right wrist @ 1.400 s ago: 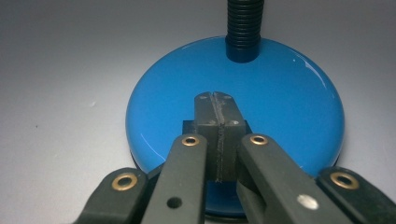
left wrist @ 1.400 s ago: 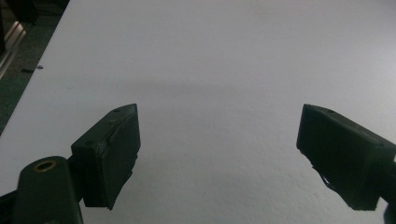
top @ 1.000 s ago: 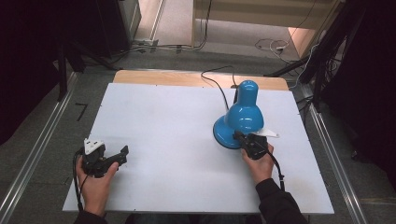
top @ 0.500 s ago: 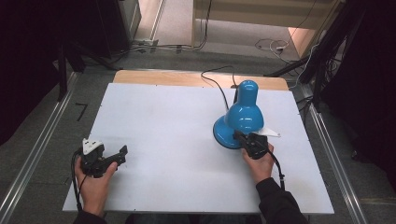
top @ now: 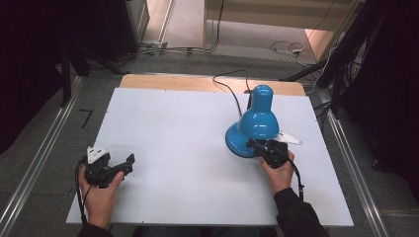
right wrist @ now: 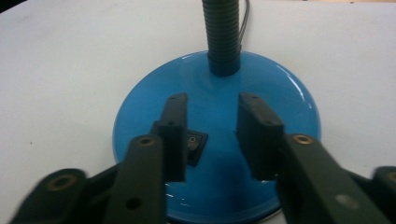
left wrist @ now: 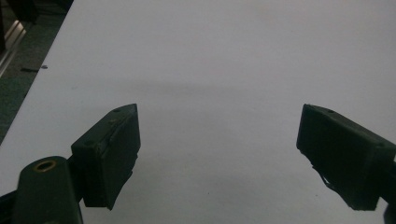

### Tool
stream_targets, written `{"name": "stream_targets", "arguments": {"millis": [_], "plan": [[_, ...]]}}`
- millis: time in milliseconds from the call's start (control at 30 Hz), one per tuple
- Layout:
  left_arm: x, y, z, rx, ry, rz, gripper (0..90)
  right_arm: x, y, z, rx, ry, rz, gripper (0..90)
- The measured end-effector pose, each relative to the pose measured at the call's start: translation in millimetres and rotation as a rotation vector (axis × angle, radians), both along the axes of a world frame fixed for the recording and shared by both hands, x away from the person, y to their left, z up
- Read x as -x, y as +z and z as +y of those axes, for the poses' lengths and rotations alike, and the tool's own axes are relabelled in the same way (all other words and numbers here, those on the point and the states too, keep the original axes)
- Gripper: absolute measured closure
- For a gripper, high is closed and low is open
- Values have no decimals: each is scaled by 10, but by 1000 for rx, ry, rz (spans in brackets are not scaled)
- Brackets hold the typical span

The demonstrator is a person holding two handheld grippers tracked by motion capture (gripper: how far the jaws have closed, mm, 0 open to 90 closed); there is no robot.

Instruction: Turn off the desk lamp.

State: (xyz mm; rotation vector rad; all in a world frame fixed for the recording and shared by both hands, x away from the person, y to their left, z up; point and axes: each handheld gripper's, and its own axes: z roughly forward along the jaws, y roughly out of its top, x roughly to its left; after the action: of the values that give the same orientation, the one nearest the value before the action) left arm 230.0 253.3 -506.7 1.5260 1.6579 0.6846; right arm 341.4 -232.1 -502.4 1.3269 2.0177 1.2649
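Note:
A blue desk lamp (top: 259,121) stands on the right half of the white table (top: 173,123), with its shade bent down over its round base (right wrist: 261,84). My right gripper (right wrist: 212,98) hovers low over the front of that base. Its jaws have just been opening and now stand apart. Nothing is gripped between them. A black rocker switch (right wrist: 194,142) sits in the base beside the left pad. The ribbed black neck (right wrist: 223,32) rises behind. My left gripper (top: 129,160) rests near the front left of the table, open and empty (left wrist: 219,112).
The lamp's black cord (top: 230,89) runs back over the table's far wooden edge. Metal rails (top: 29,173) flank the table on both sides. Cables lie on the floor beyond. Bare white surface spans the table's middle and left.
Both hands and the lamp stay where they were. The right gripper's jaws look slightly wider apart over the lamp base than before.

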Motion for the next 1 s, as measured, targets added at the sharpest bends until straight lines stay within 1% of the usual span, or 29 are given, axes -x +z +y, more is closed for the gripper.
{"name": "stream_targets", "arguments": {"millis": [67, 100, 133, 167, 200, 333, 367, 467, 733, 933, 1000], "plan": [[1, 1, 0, 0, 0, 0, 141, -4, 1, -14, -4, -1, 1, 475], [2, 1, 0, -1, -1, 0, 141, -11, -9, -26, -4, 8, 7, 383], [2, 2, 0, -1, -1, 0, 141, -11, -9, -26, -4, 8, 7, 383], [3, 2, 1, -1, -2, 0, 141, -12, -16, -37, -1, 18, 9, 338], [2, 2, 2, -1, -1, 0, 141, -10, -16, -42, -2, 19, 8, 315], [2, 1, 3, -1, -1, -1, 141, -9, -11, -63, 0, 8, 11, 280], [3, 2, 4, -1, -1, -1, 141, -12, -15, -82, 3, -4, 14, 264], [5, 2, 4, 0, 0, 0, 141, -11, -16, -103, 6, -10, 21, 251], [5, 5, 0, 0, 2, -2, 141, 16, -25, -206, 29, -18, 25, 241], [5, 4, 3, 1, 0, -2, 141, 50, -7, -301, 28, -31, 21, 233], [6, 4, 2, 1, 0, -2, 141, 63, -1, -334, 33, -36, 26, 233]]}}
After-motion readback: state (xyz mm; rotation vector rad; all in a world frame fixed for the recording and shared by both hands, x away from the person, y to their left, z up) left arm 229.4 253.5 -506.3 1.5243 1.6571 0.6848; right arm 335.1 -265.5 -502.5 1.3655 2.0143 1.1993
